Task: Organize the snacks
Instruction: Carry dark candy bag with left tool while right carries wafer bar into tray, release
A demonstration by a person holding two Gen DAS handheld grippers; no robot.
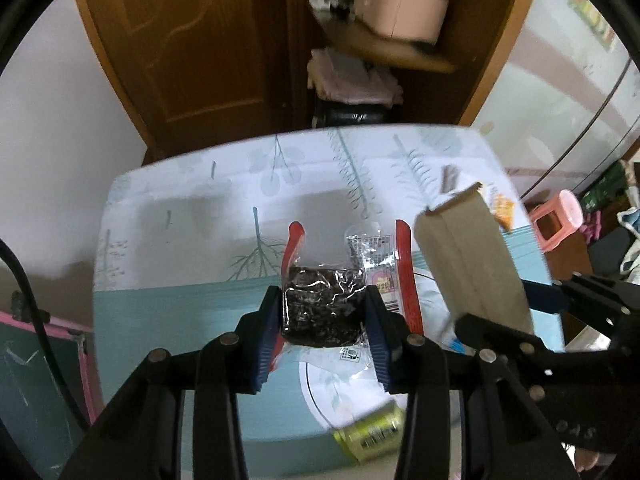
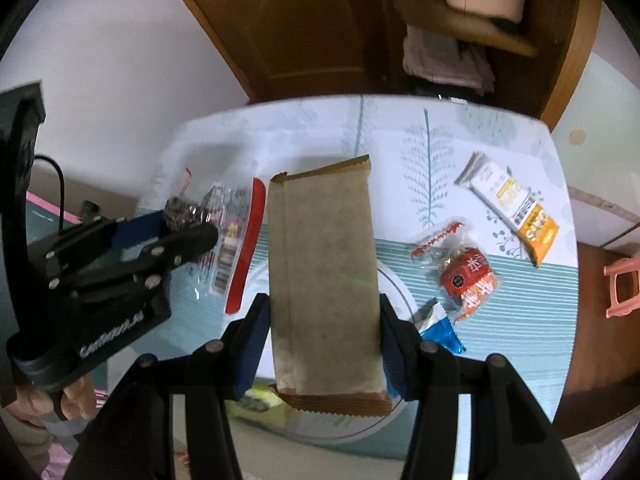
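Above the table (image 1: 168, 312), with its leaf-print cloth, both tongs are raised and each grips a snack. The left tongs (image 1: 324, 312) pinch a clear packet (image 1: 320, 304) with red side seams and a dark crinkled filling; their blue pads (image 1: 272, 320) press on its two sides, and the packet's printed end sticks out past the fingertips. In the right wrist view the same left tongs (image 2: 188, 220) show at the left edge, with the packet (image 2: 232, 240) hanging beyond them and a hand (image 2: 76, 396) low down on the handle.

The right tongs (image 2: 324, 332) clamp a long brown paper-like bar (image 2: 324, 272) across its width, near its lower end; the bar runs up the middle of that view. In the left wrist view the bar (image 1: 468, 264) stands tilted just right of the packet, apart from it.

Below both snacks a white plate (image 2: 396, 284) with a thin dark rim line lies on the table, and a yellow-green pack (image 1: 372, 432) lies on it, blurred. On the right part of the table lie a white-and-orange bar (image 2: 516, 208), a red-and-orange pack (image 2: 464, 276) and a blue wrapper (image 2: 444, 336), all near one another and off the plate. Behind the table stand a brown door (image 1: 192, 40) and a shelf (image 1: 384, 48) with a pink box (image 1: 400, 4). A pink stool (image 1: 556, 216) sits on the floor to the right.
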